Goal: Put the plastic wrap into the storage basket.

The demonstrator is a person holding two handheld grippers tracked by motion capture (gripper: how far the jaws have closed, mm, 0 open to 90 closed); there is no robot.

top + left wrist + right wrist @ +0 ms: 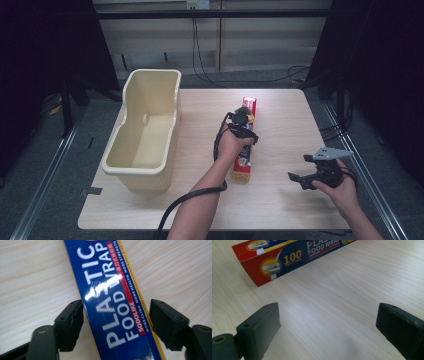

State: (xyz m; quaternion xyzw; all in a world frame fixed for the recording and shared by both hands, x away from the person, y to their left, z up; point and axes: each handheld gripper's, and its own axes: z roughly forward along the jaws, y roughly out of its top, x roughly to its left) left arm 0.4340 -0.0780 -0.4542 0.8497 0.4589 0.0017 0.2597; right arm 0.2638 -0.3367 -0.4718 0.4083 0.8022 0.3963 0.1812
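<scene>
Long plastic food wrap box lying flat on the wooden worktop, just right of the cream plastic tub. Left gripper down over the box, jaws on both long sides, left pad touching, right pad at the yellow edge; firm squeeze or not, cannot tell. Box not lifted yet, so the work looks just begun: grabbing first, then probably moving it, maybe into the tub. Right gripper waiting nearby above bare wood, jaws wide apart, holding nothing. Writing on the box: "PLASTIC FOOD WRAP", "SODOLIKE", "MORE CLING MORE HEALTH MORE STRENGTH", and "100" near the red end.
</scene>
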